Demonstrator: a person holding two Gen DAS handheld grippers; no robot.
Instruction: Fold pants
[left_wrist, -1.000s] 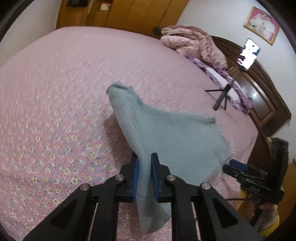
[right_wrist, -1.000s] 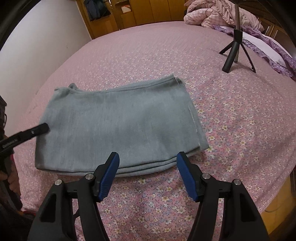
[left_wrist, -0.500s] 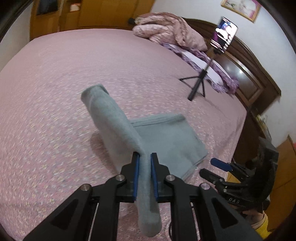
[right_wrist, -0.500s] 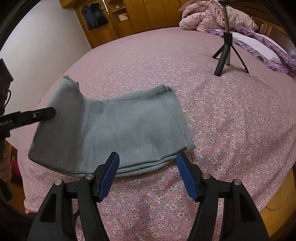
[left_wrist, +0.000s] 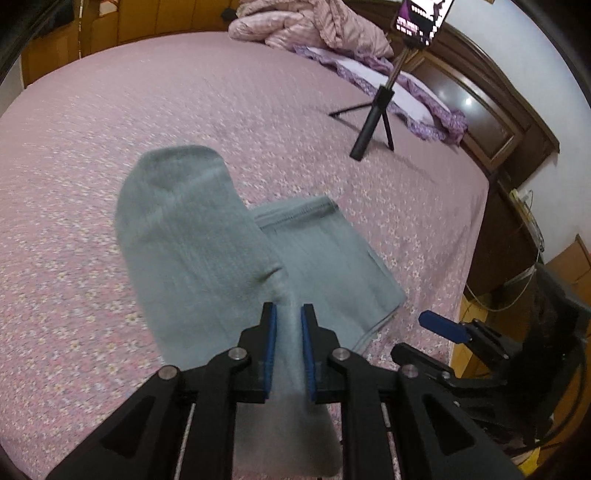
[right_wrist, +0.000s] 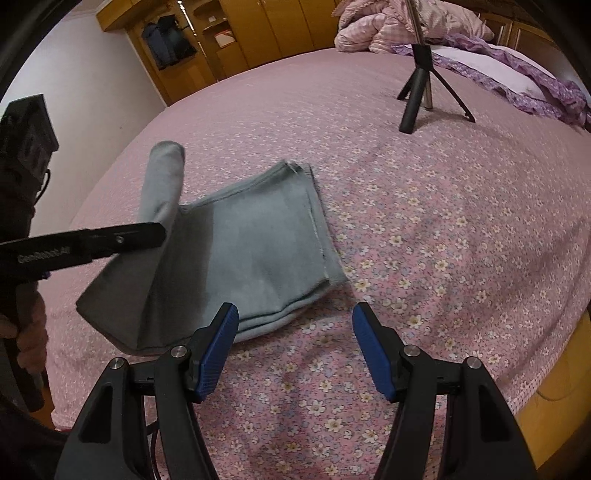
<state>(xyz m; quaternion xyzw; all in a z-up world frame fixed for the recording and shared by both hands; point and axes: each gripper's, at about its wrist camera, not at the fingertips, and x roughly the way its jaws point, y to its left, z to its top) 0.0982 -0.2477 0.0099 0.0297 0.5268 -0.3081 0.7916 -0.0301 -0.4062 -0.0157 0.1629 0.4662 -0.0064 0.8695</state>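
Note:
The grey-blue pants (right_wrist: 266, 251) lie folded in layers on the pink flowered bedspread (right_wrist: 424, 229). My left gripper (left_wrist: 288, 314) is shut on one end of the pants (left_wrist: 192, 243) and holds it lifted above the flat part, draped over toward the other end. In the right wrist view the left gripper (right_wrist: 162, 232) comes in from the left with the raised flap. My right gripper (right_wrist: 293, 314) is open and empty, just in front of the near edge of the folded pants; it also shows in the left wrist view (left_wrist: 439, 326).
A black phone tripod (right_wrist: 421, 92) stands on the bed at the far right, also in the left wrist view (left_wrist: 373, 122). A pink quilt (right_wrist: 399, 22) and purple pillows (right_wrist: 524, 77) lie by the headboard. Wooden wardrobes (right_wrist: 258, 33) line the far wall. The bed's edge (right_wrist: 546, 369) is close on the right.
My left gripper has lifted its end of the pants and carried it to the right over the flat part. The right gripper has stayed open near the front edge.

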